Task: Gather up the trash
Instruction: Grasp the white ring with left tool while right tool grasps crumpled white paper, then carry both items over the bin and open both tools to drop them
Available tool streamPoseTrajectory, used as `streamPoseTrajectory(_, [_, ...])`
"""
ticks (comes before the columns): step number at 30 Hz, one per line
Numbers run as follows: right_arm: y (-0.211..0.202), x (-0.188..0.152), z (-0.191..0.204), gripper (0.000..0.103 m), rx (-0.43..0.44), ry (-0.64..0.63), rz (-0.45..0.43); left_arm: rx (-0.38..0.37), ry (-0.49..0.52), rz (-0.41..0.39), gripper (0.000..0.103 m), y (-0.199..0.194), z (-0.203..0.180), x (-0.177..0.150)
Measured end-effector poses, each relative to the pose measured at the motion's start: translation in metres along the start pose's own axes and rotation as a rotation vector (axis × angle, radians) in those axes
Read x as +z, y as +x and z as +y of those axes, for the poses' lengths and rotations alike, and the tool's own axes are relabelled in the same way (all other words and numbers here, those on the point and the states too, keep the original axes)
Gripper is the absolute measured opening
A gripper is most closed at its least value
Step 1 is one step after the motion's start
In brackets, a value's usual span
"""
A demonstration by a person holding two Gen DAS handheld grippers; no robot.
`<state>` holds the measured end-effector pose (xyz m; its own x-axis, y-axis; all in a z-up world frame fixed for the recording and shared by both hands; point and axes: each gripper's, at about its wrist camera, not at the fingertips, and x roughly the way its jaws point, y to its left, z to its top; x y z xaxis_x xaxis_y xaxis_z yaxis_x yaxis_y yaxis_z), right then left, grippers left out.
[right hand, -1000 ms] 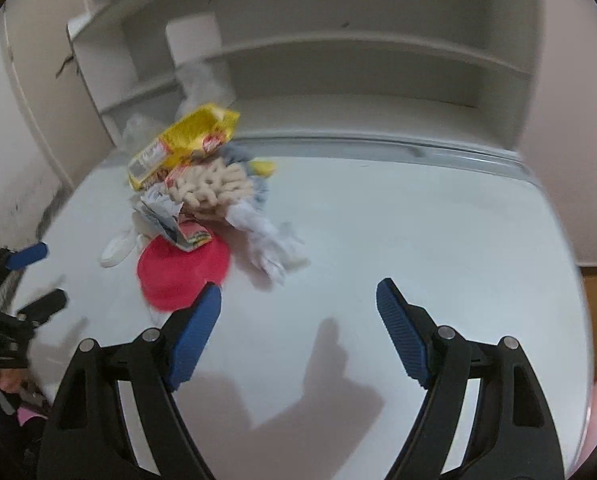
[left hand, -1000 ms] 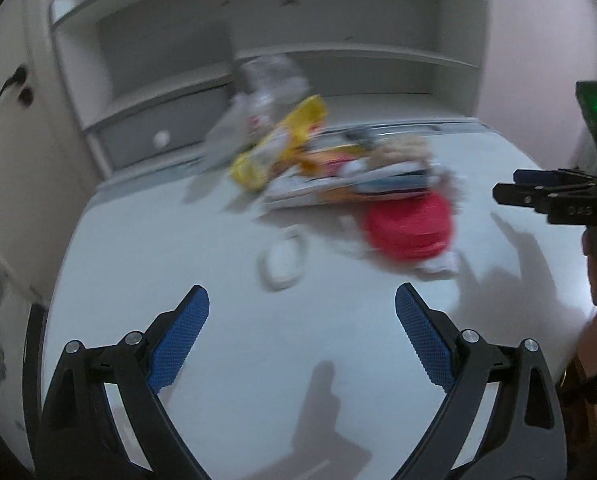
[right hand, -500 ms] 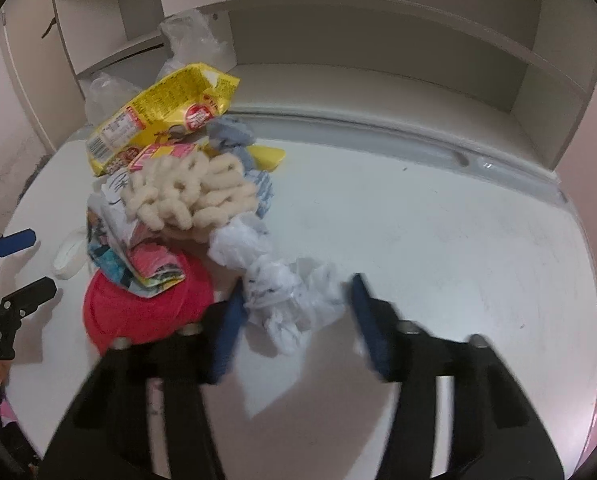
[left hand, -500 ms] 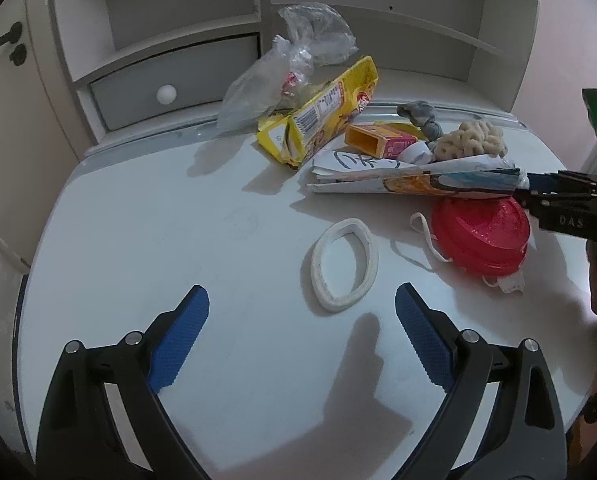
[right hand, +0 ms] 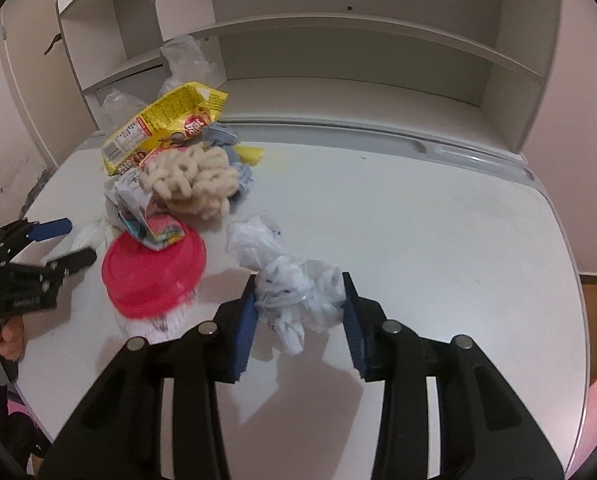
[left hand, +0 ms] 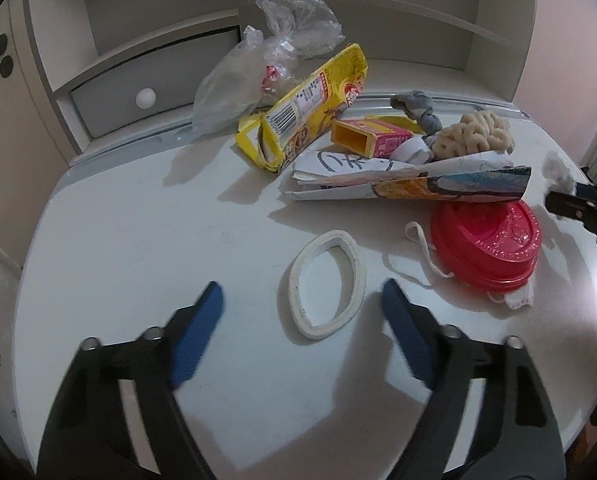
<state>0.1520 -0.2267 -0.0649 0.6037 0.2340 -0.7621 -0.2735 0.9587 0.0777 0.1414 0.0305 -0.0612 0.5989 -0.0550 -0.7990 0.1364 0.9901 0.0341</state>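
Right gripper [right hand: 298,312] has been closing on the crumpled white tissue [right hand: 294,296]; both blue pads touch its sides, wad sits on the white table [right hand: 438,240] just right of the red lid [right hand: 152,272]. Left gripper [left hand: 302,324], jaws just closing but apart, empty, straddles the white oval ring [left hand: 326,284] lying flat on the table.
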Motion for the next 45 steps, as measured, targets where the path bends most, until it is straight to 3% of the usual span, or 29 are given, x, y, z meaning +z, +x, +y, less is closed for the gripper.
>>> streamPoseTrajectory(1, [-0.005, -0.004, -0.004, 0.039, -0.004, 0.006, 0.001, 0.001, 0.005, 0.000, 0.066, -0.001, -0.001, 0.001])
streamPoseTrajectory(3, [-0.016, -0.014, -0.013, 0.039, -0.015, 0.025, -0.004, -0.004, 0.013, 0.000, 0.039, -0.002, -0.004, 0.003])
streamPoseTrajectory(4, [-0.021, -0.019, -0.017, 0.039, -0.020, 0.034, -0.006, 0.006, 0.023, 0.002, 0.037, -0.003, -0.008, 0.004])
streamPoseTrajectory(9, [-0.059, -0.048, -0.049, 0.039, -0.073, 0.094, -0.020, 0.031, 0.046, -0.018, 0.035, -0.018, -0.022, 0.006])
streamPoseTrajectory(15, [-0.121, -0.103, -0.104, 0.039, -0.214, 0.214, -0.077, -0.019, 0.093, -0.133, 0.035, -0.070, -0.062, 0.018])
streamPoseTrajectory(20, [-0.168, -0.171, -0.161, 0.039, -0.328, 0.376, -0.086, -0.155, 0.200, -0.208, 0.035, -0.106, -0.135, 0.027])
streamPoseTrajectory(24, [-0.190, -0.228, -0.203, 0.039, -0.412, 0.511, -0.055, -0.298, 0.312, -0.220, 0.035, -0.115, -0.215, 0.028])
streamPoseTrajectory(30, [-0.212, -0.310, -0.255, 0.039, -0.509, 0.696, -0.003, -0.559, 0.523, -0.138, 0.035, -0.110, -0.372, -0.011])
streamPoseTrajectory(37, [-0.210, -0.383, -0.307, 0.039, -0.542, 0.882, 0.062, -0.749, 0.690, -0.040, 0.035, -0.090, -0.511, -0.072])
streamPoseTrajectory(45, [-0.171, -0.445, -0.351, 0.039, -0.502, 1.041, 0.193, -0.772, 0.762, 0.151, 0.035, -0.012, -0.604, -0.142])
